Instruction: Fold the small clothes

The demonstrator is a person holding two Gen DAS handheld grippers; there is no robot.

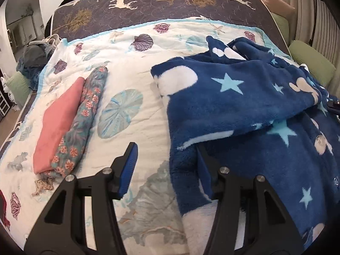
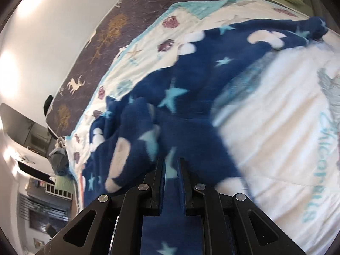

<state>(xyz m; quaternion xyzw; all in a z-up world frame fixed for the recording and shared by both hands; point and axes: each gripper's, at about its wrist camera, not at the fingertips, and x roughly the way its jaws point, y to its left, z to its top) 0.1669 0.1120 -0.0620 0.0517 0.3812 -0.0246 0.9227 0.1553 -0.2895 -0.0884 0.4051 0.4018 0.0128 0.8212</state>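
Right gripper (image 2: 171,165) clamps the navy star fleece (image 2: 191,89) on the bed; left gripper (image 1: 166,155) gapes wide, empty, beside it.

A white quilt (image 1: 136,72) printed with shells and edged in pale blue covers the bed, lying over a dark brown mattress (image 1: 148,6) patterned with deer and trees. Green cushions (image 1: 310,61) sit along the right side near a ribbed radiator (image 1: 318,21). At the far left corner lies a heap of grey things (image 1: 35,53), with another green cushion (image 1: 18,85) just below it.
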